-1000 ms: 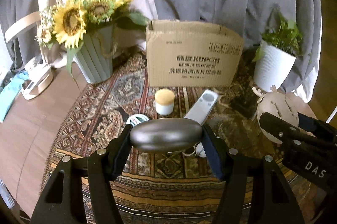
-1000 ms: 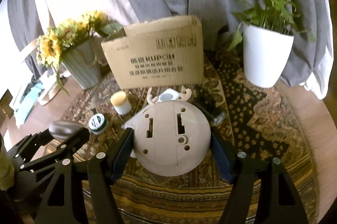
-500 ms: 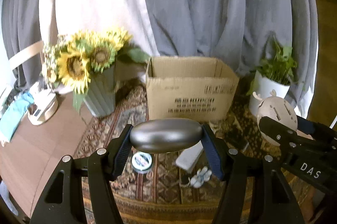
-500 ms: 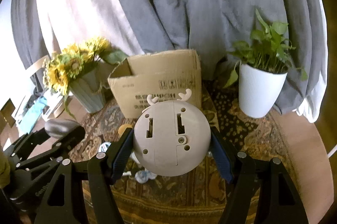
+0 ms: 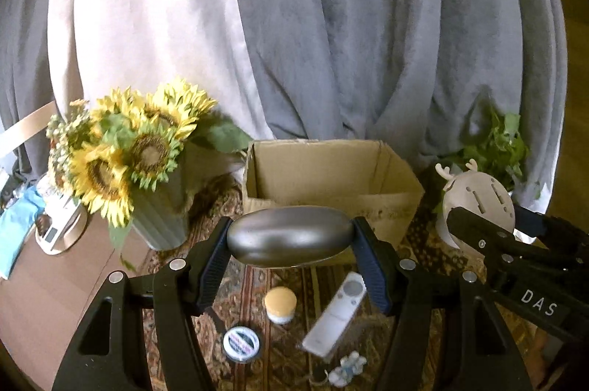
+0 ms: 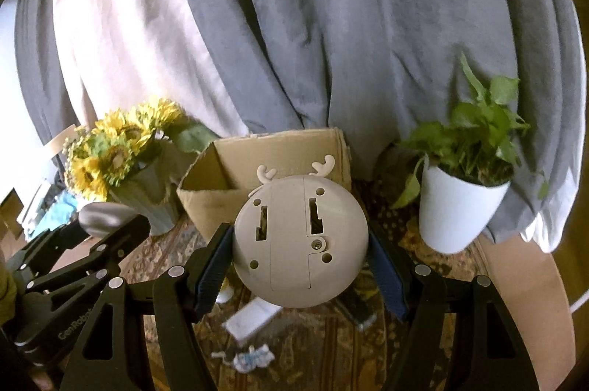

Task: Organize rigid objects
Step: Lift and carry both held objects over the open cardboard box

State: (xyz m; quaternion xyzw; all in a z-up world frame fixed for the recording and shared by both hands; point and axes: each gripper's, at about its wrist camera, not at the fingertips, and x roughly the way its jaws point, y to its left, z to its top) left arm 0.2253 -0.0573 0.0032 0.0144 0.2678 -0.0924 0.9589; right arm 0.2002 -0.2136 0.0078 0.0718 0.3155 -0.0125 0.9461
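Note:
My left gripper (image 5: 291, 240) is shut on a silver oval case (image 5: 291, 235), held in the air in front of the open cardboard box (image 5: 331, 166). My right gripper (image 6: 300, 245) is shut on a round beige deer-shaped device (image 6: 300, 240) with small antlers, held up level with the box (image 6: 221, 196). On the rug below lie a white remote (image 5: 337, 315), a small jar with a yellow lid (image 5: 280, 303), a round tin (image 5: 241, 342) and a small pale trinket (image 5: 348, 364). The right gripper and the deer device (image 5: 478, 203) show at the right of the left wrist view.
A vase of sunflowers (image 5: 147, 170) stands left of the box. A white pot with a green plant (image 6: 460, 207) stands right of it. Grey and white curtains hang behind. A patterned rug (image 6: 401, 236) covers the round table. A dark object (image 6: 359, 310) lies under the deer device.
Both grippers have risen with their objects. The box's open top and inside now show, and the items on the rug sit lower in view.

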